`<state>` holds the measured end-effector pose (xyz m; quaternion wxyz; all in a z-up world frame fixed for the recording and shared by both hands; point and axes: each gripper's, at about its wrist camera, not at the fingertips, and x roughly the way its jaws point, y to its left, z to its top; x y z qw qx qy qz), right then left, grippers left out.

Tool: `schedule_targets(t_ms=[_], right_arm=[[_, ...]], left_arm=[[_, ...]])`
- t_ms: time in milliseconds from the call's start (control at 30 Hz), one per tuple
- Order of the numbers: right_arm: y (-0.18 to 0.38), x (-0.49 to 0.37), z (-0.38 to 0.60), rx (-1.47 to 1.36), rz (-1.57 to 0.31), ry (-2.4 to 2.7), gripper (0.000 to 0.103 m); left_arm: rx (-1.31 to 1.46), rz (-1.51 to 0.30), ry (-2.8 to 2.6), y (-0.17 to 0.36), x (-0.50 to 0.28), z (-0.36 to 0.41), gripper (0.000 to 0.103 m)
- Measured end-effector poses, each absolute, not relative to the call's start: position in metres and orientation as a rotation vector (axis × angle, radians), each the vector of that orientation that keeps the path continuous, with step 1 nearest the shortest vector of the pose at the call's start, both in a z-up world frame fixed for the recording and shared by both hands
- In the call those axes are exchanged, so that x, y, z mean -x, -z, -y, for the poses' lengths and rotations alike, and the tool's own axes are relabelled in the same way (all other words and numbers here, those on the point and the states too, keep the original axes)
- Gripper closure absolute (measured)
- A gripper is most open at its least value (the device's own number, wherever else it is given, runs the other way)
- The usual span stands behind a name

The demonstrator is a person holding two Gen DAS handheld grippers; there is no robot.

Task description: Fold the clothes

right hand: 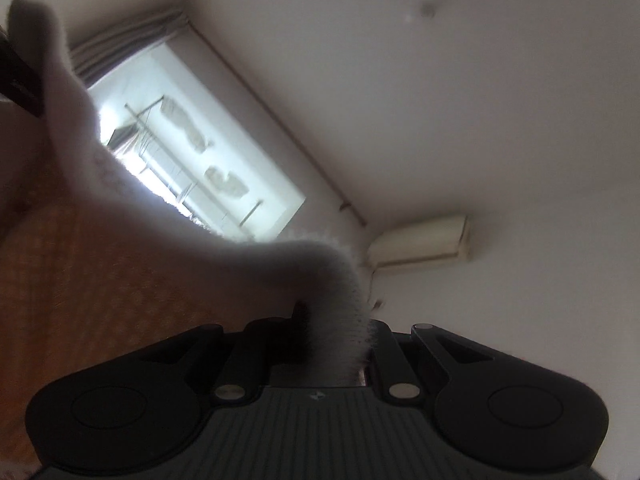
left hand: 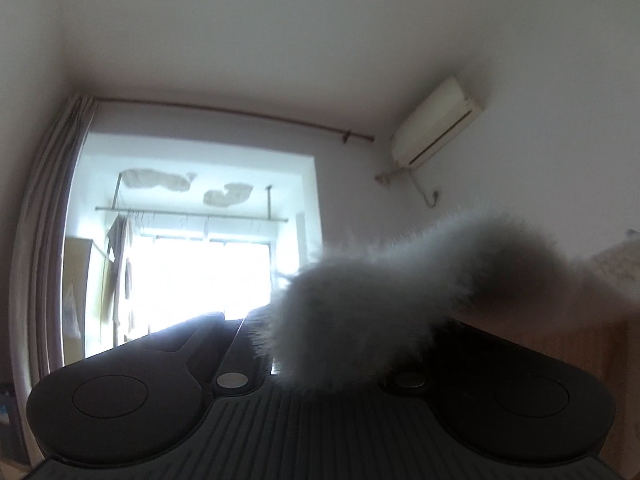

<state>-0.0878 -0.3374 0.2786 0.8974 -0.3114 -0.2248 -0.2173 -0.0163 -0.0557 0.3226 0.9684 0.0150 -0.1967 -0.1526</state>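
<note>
— What's the cloth like?
— A fuzzy white garment point(left hand: 360, 312), soft and long-napped, strung between both tools.
— And the grippers?
— Left gripper point(left hand: 320, 344) and right gripper point(right hand: 336, 344) tilt ceilingward, each pinched tight on its fluffy edge.

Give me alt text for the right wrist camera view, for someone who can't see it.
The right gripper is shut on a fuzzy white garment that stretches up and left across the frame. Behind it are a tilted bright window, a curtain, a white ceiling and a wall air conditioner.
</note>
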Motion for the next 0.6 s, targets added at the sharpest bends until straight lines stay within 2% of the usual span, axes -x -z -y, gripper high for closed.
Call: schedule_targets(t_ms=[367, 500, 600], right_arm=[[-0.324, 0.186, 0.324, 0.742, 0.66, 0.519, 0.094], [-0.336, 0.213, 0.325, 0.735, 0.665, 0.494, 0.094], [-0.335, 0.209, 0.332, 0.725, 0.597, 0.449, 0.093]], left_arm=[[0.022, 0.489, 0.394, -0.343, 0.129, 0.037, 0.09], [0.069, 0.448, 0.47, -0.343, 0.126, 0.038, 0.09], [0.119, 0.332, 0.521, -0.337, 0.105, 0.039, 0.09]])
